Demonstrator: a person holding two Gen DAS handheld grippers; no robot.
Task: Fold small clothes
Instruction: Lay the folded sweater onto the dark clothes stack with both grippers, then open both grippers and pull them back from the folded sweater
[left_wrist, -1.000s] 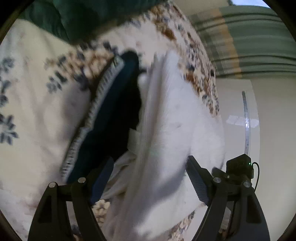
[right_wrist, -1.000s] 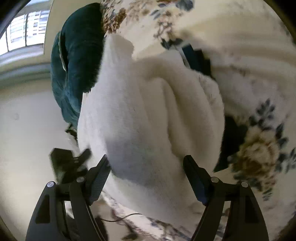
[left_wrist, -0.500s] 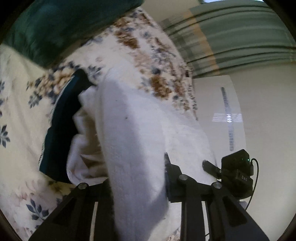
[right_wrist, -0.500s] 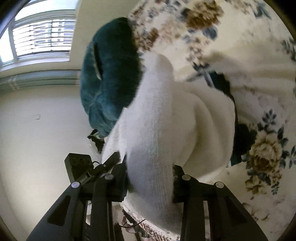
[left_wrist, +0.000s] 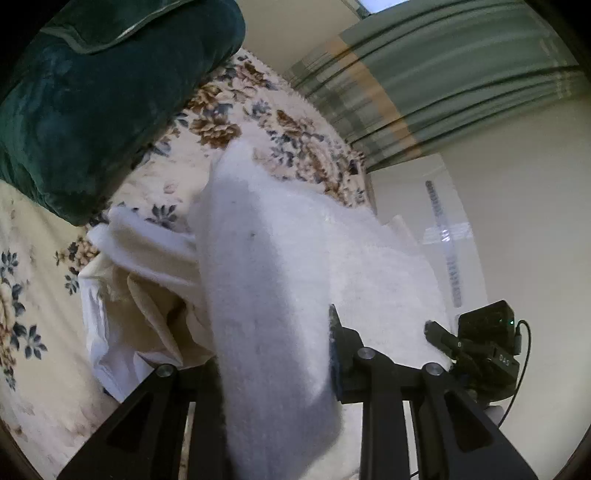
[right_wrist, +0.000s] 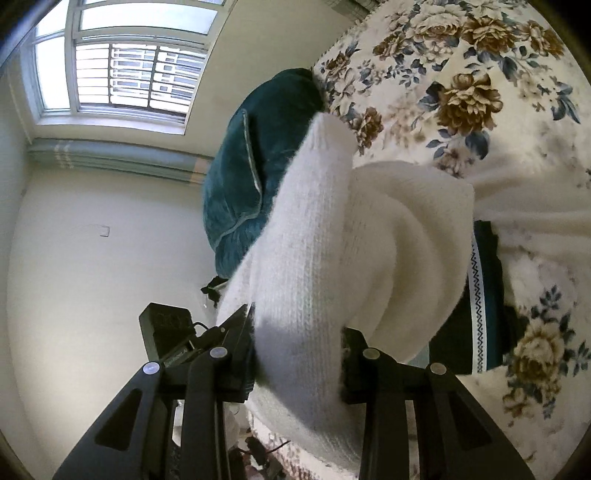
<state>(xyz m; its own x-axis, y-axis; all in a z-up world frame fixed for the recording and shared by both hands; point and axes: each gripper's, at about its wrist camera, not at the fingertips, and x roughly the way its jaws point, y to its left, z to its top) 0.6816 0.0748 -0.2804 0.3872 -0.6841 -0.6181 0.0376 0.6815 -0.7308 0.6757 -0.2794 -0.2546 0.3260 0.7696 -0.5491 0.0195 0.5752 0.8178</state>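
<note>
A white fuzzy knit garment (left_wrist: 266, 280) is held up off the floral bedspread (left_wrist: 37, 280) by both grippers. My left gripper (left_wrist: 273, 354) is shut on one thick fold of it; the garment hides the left finger. My right gripper (right_wrist: 299, 343) is shut on another fold of the same garment (right_wrist: 332, 240), which drapes away to the right. Cream and white clothes (left_wrist: 140, 288) lie bunched under it in the left wrist view. A dark blue garment with a patterned white band (right_wrist: 476, 310) lies beneath it in the right wrist view.
A dark green velvet cushion (left_wrist: 81, 96) sits on the bed at the far side, also in the right wrist view (right_wrist: 255, 173). Striped curtains (left_wrist: 436, 81) and a white wall lie beyond the bed's edge. A window (right_wrist: 122, 62) is at the upper left.
Both grippers closed on the white garment and lifted it off the bed. The dark blue garment has dropped out of the left wrist view.
</note>
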